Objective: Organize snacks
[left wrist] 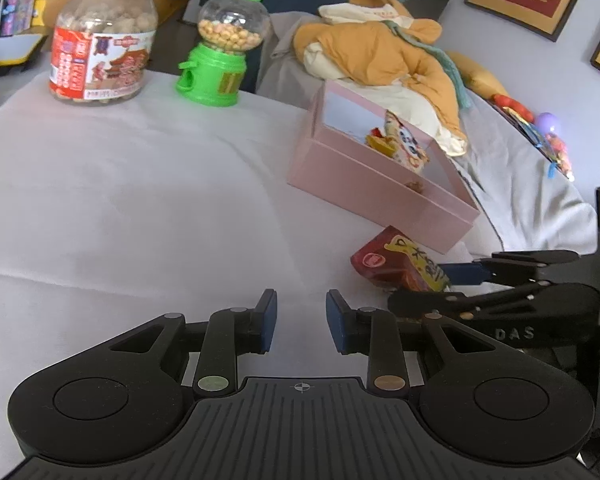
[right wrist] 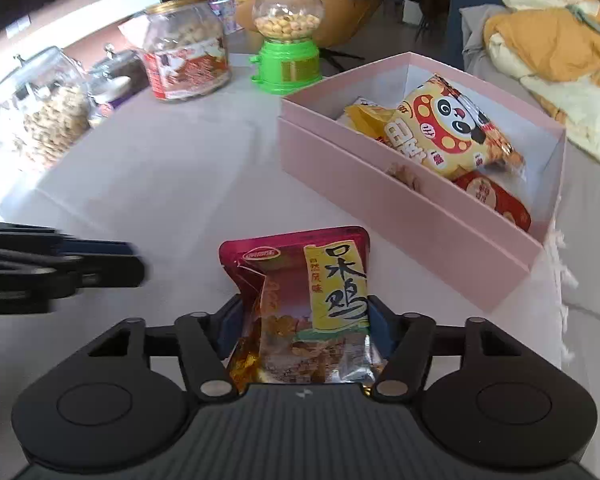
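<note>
I have the right gripper (right wrist: 306,334) clamped on a red snack packet (right wrist: 300,304), its two pads pressing the crinkled sides of the bag low down, so most of the packet stands up ahead of the fingers with its printed yellow strip facing me. The pink box (right wrist: 404,216) sits ahead and to the right of this gripper, open-topped, already holding a panda-print bag (right wrist: 448,128), a yellow packet (right wrist: 364,118) and another red one (right wrist: 496,196) at its near right end. My judgement is that the step in hand is carrying this packet over the near wall and laying it inside. To do that well I want to lift enough that the bag's hanging bottom clears the rim, swing right and forward, and aim for the bare floor on the box's near left side rather than piling onto the panda bag. The grip is on soft foil, so I would move smoothly to avoid it slipping. My left gripper (left wrist: 301,320) hovers part-open and empty over the white tablecloth (left wrist: 140,200), to the left of the packet, clear of the path.
</note>
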